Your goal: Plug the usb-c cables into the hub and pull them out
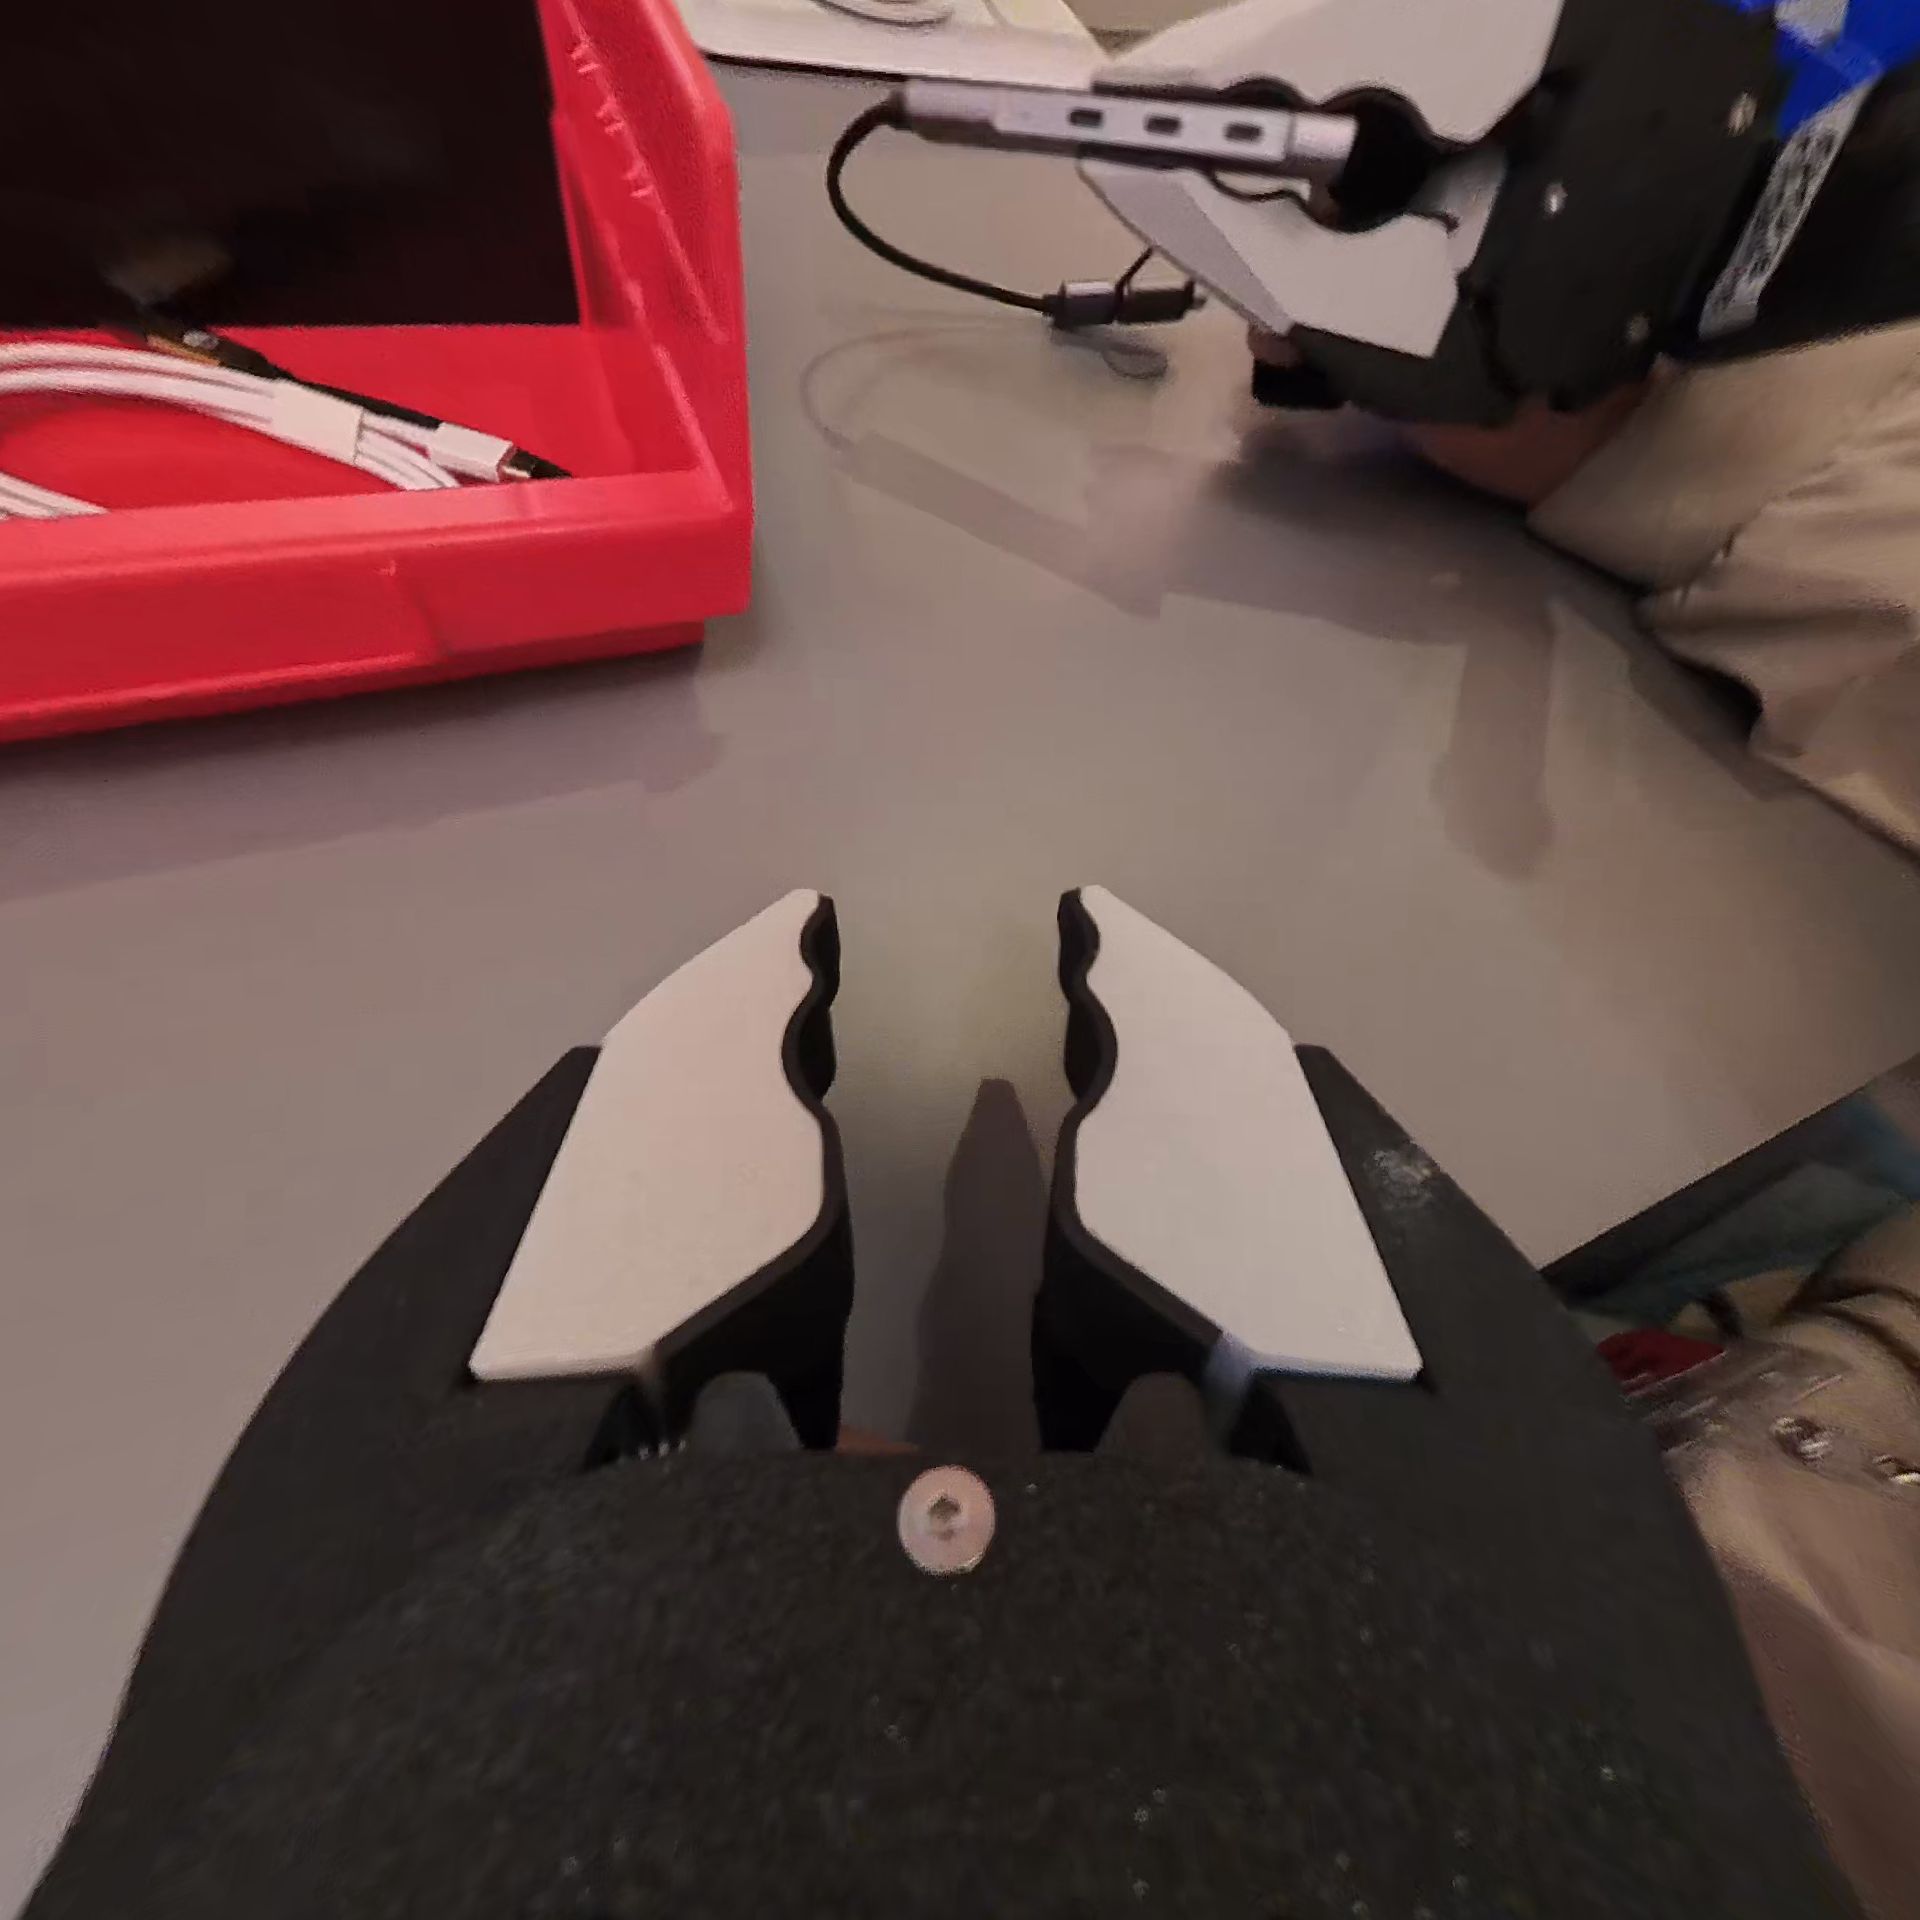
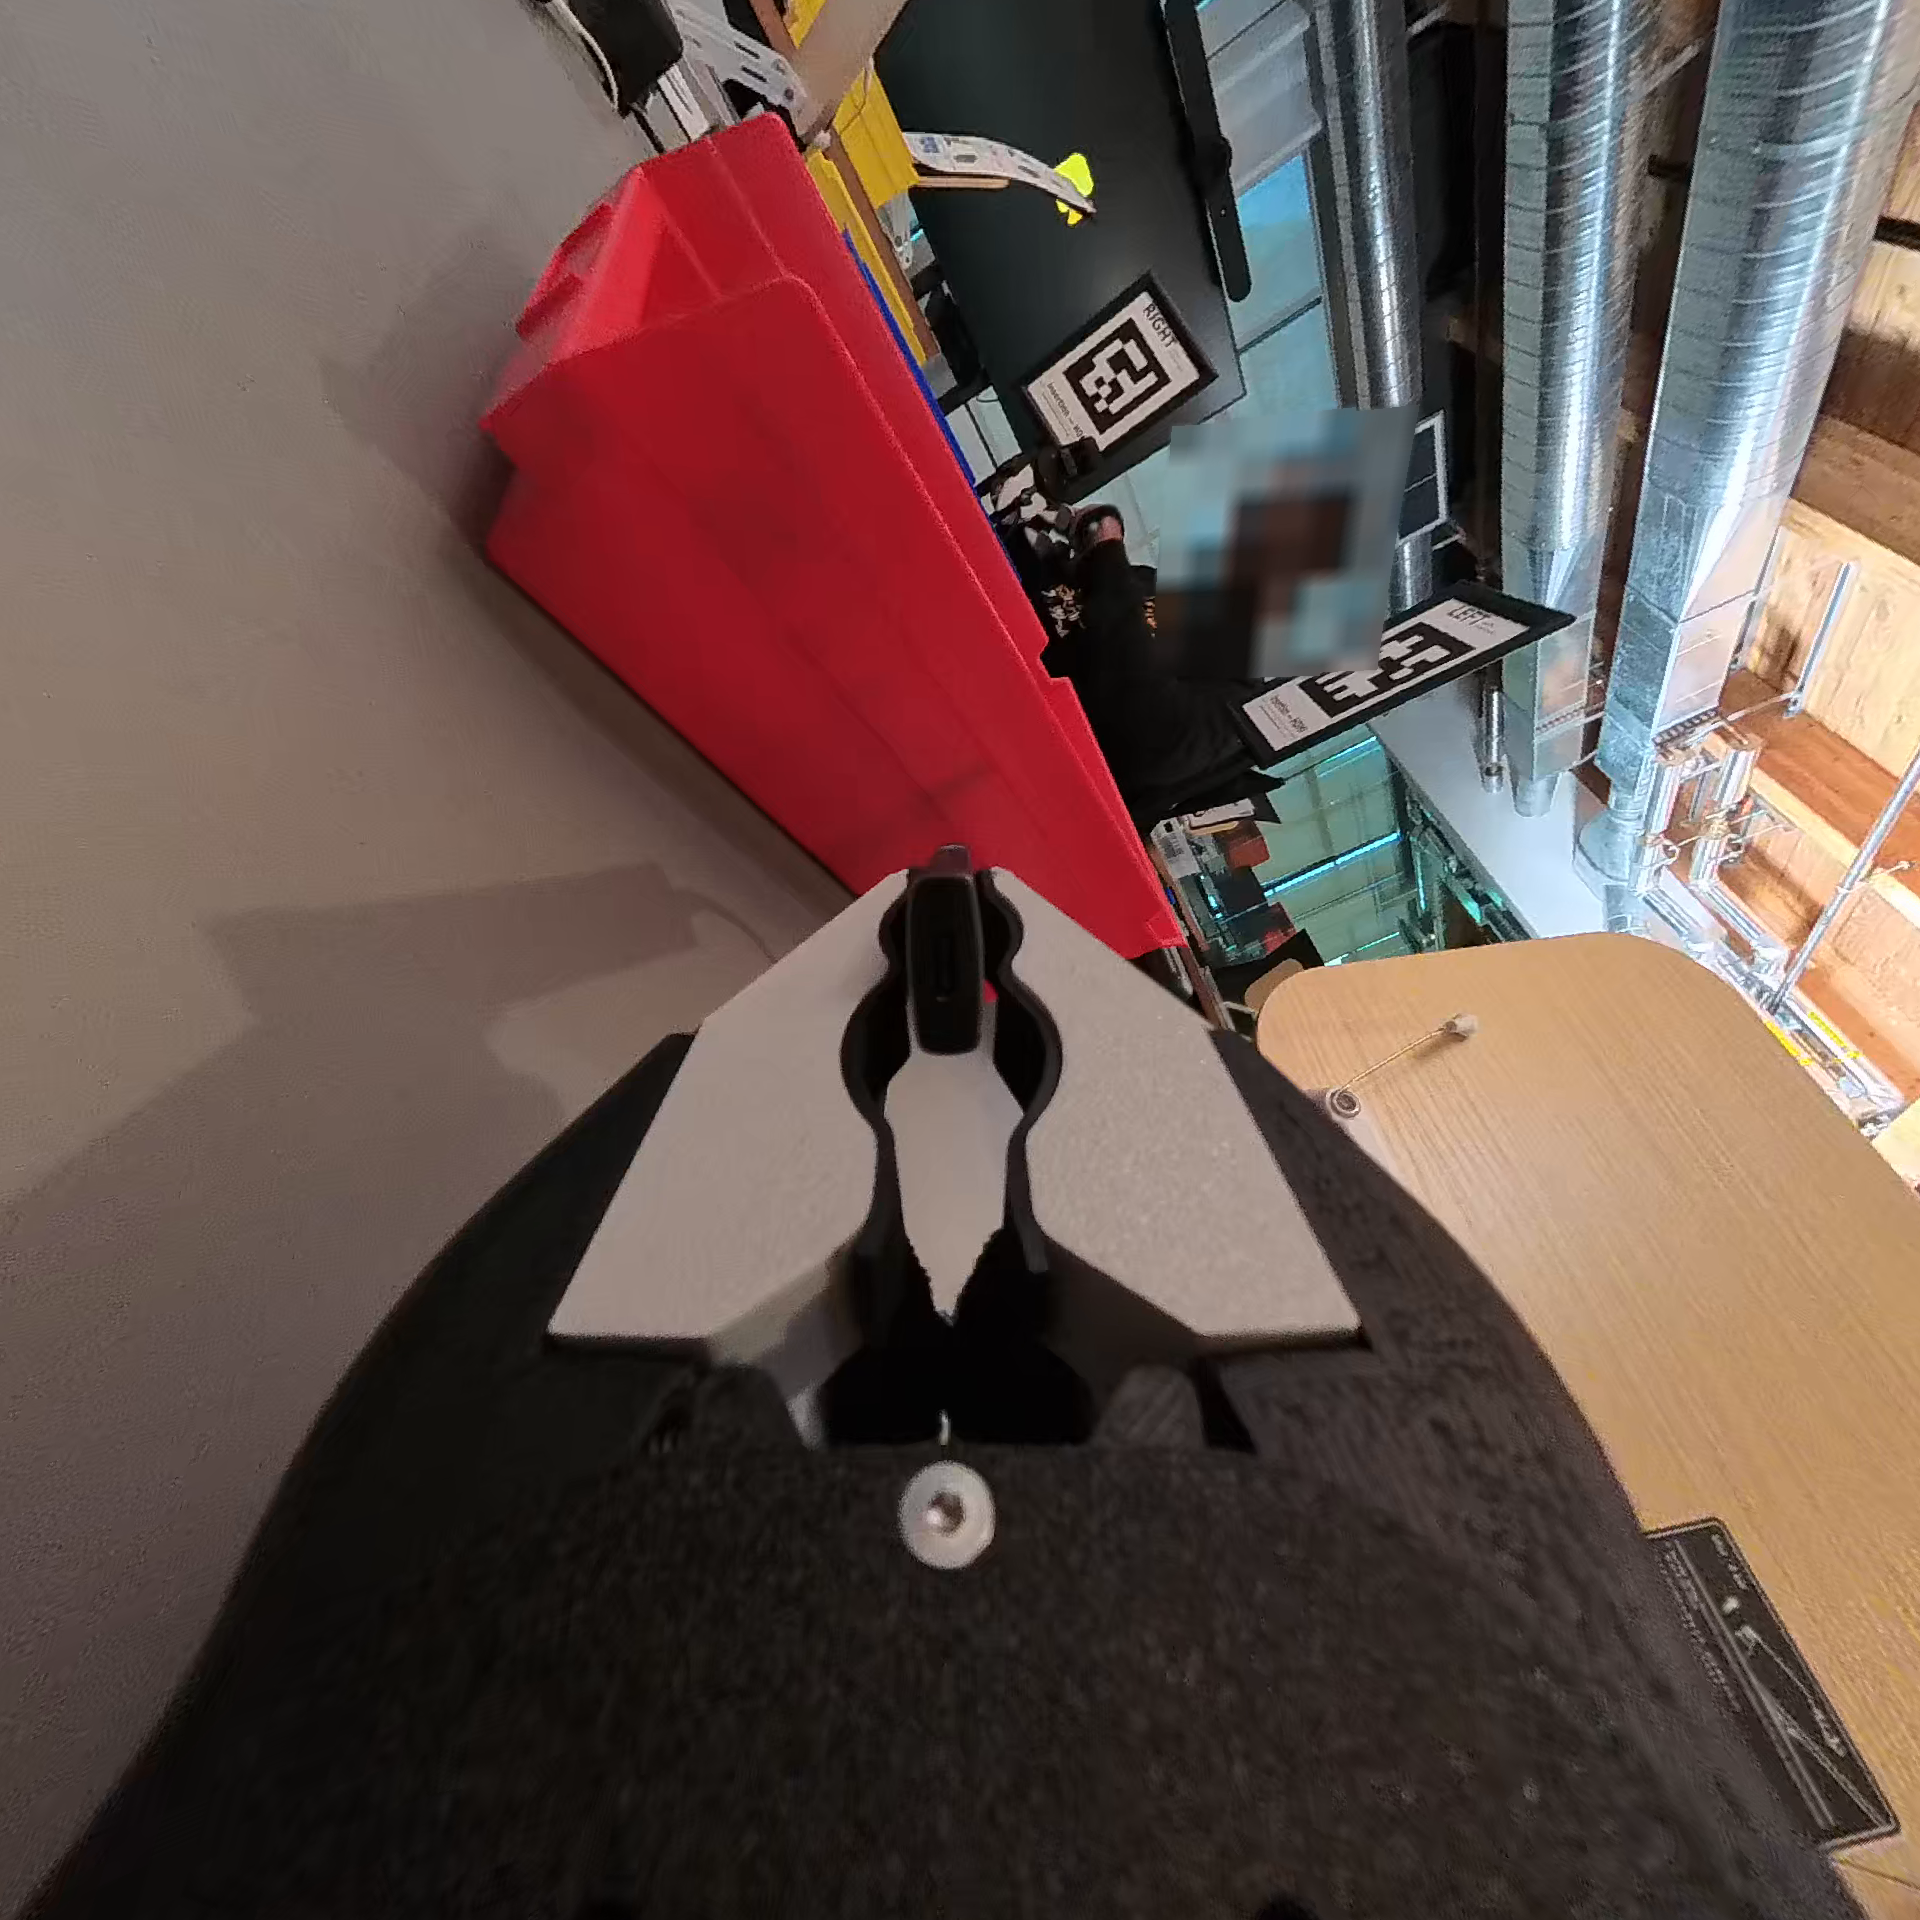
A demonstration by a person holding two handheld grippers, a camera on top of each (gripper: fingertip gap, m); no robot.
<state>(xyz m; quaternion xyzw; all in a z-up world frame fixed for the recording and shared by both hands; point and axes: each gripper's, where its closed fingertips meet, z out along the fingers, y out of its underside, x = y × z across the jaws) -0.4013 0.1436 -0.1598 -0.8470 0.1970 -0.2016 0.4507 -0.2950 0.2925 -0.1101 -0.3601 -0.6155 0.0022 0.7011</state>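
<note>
In the left wrist view my left gripper (image 1: pixel 945 920) is open and empty, low over the grey table. At the far right of that view my right gripper (image 1: pixel 1101 114) is turned on its side and shut on a grey USB-C hub (image 1: pixel 1122 123) with three ports facing me. The hub's short black lead (image 1: pixel 914 249) loops down to a plug (image 1: pixel 1127 301) lying on the table. White and black cables (image 1: pixel 343 426) lie in a red bin (image 1: pixel 582 540) at the left. In the right wrist view the right gripper (image 2: pixel 943 883) clamps the hub's dark end (image 2: pixel 943 966).
The grey table (image 1: pixel 1039 727) spreads between the bin and a person's beige sleeve (image 1: pixel 1766 582) at the right. In the right wrist view the red bin (image 2: pixel 769 582) lies ahead, a wooden table top (image 2: pixel 1558 1195) to the right, and marker boards (image 2: pixel 1122 374) beyond. Spacing between my two grippers at the tips: around 20 cm.
</note>
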